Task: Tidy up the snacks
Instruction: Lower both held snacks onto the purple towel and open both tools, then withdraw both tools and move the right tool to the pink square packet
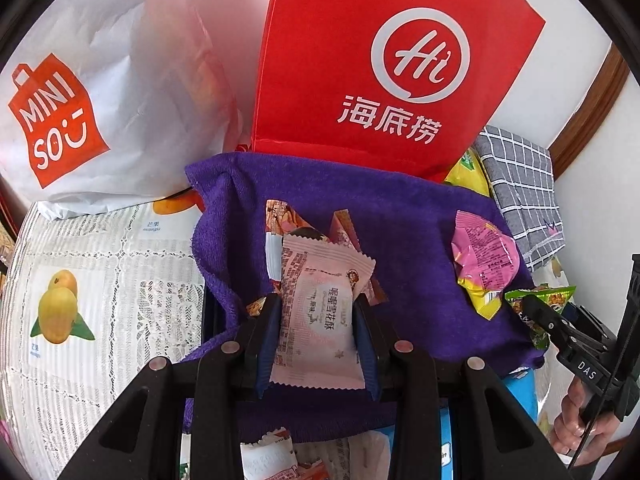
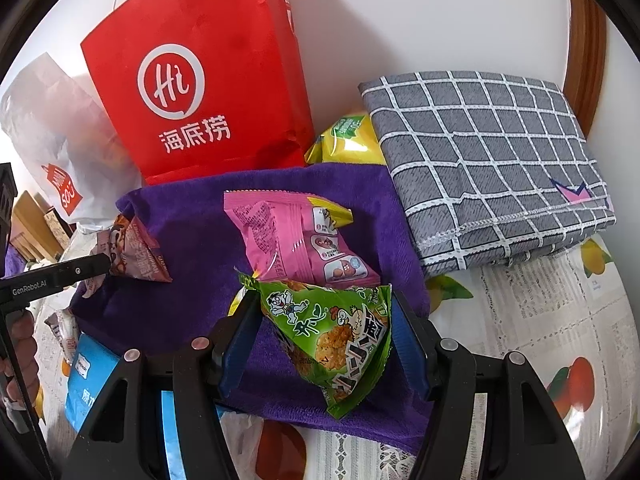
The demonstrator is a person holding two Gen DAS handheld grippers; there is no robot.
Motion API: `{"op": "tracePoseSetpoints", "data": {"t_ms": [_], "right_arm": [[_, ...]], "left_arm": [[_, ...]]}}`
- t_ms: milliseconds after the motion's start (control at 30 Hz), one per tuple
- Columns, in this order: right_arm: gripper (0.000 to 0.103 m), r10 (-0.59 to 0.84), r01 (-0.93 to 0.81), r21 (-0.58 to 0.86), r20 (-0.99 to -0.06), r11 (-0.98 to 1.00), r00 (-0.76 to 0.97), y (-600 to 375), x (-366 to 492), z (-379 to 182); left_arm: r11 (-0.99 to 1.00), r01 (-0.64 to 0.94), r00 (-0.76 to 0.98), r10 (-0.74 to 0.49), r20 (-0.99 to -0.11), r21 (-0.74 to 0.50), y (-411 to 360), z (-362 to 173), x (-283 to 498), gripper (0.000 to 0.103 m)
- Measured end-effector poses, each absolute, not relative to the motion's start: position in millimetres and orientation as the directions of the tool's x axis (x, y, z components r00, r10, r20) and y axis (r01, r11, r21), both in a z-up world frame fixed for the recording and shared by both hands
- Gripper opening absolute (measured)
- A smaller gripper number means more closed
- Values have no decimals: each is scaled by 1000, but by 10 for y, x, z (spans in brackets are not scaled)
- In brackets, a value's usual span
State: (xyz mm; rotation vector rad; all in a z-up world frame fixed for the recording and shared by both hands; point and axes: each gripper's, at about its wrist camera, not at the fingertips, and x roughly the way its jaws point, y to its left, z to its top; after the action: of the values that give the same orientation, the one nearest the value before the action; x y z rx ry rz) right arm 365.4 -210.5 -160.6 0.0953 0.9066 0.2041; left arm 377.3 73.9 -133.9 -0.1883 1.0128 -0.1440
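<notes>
My left gripper [image 1: 317,312] is shut on a pale pink snack packet [image 1: 320,312] and holds it over the purple towel [image 1: 408,232]. Brown-orange snack packets [image 1: 288,220] lie on the towel just beyond it. My right gripper [image 2: 324,320] is shut on a green triangular snack packet [image 2: 340,340], above the towel's [image 2: 192,220] near right part. A pink and yellow snack packet [image 2: 296,240] lies on the towel just past it; it also shows in the left wrist view [image 1: 484,260]. The left gripper's finger [image 2: 80,270] touches a brown packet [image 2: 136,252] at left.
A red paper bag [image 1: 360,60] and a white MINISO bag [image 1: 100,100] stand behind the towel. A folded grey checked cloth [image 2: 488,160] lies at the right, a yellow packet [image 2: 348,140] beside it. A blue box [image 2: 88,376] sits under the towel's left edge. The fruit-print tablecloth [image 1: 100,280] surrounds everything.
</notes>
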Motion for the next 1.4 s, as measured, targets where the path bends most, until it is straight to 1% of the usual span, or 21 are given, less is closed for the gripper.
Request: {"op": "tracePoseSetpoints", "data": {"t_ms": [267, 333, 400, 567, 700, 933, 1067, 1100, 1200, 1400], "right_arm": [[63, 216, -136, 168, -777, 976, 591, -2096, 3684, -1668], [63, 212, -140, 160, -780, 977, 590, -2081, 3685, -1682], [63, 211, -144, 155, -781, 977, 588, -2075, 3687, -1685], [64, 210, -149, 151, -786, 977, 581, -2077, 3697, -1691], [64, 209, -156, 144, -788, 977, 580, -2065, 3705, -1700], [67, 225, -176, 152, -805, 973, 549, -2021, 3728, -1719], [75, 213, -193, 126, -810, 973, 546, -1967, 3679, -1648], [76, 203, -195, 113, -812, 974, 547, -1950, 3656, -1623], [76, 195, -196, 100, -808, 975, 556, -1935, 3569, -1541], [76, 202, -176, 120, -789, 977, 581, -1949, 3303, -1306]], "left_arm": [[977, 50, 509, -203, -837, -206, 700, -1340, 3771, 35], [977, 57, 511, -204, -835, -204, 690, -1318, 3755, 37], [978, 57, 511, -202, -835, -201, 692, -1300, 3741, 42], [978, 55, 524, -200, -828, -201, 729, -1212, 3661, 49], [978, 48, 531, -196, -824, -202, 793, -1130, 3582, 51], [979, 22, 539, -184, -822, -205, 939, -1045, 3368, 52], [979, 10, 539, -179, -823, -206, 1005, -1022, 3255, 52], [978, 7, 539, -178, -823, -207, 1023, -1016, 3224, 52], [978, -4, 543, -175, -821, -211, 1079, -989, 3127, 52], [975, -17, 549, -177, -817, -223, 1167, -954, 2919, 53]]}}
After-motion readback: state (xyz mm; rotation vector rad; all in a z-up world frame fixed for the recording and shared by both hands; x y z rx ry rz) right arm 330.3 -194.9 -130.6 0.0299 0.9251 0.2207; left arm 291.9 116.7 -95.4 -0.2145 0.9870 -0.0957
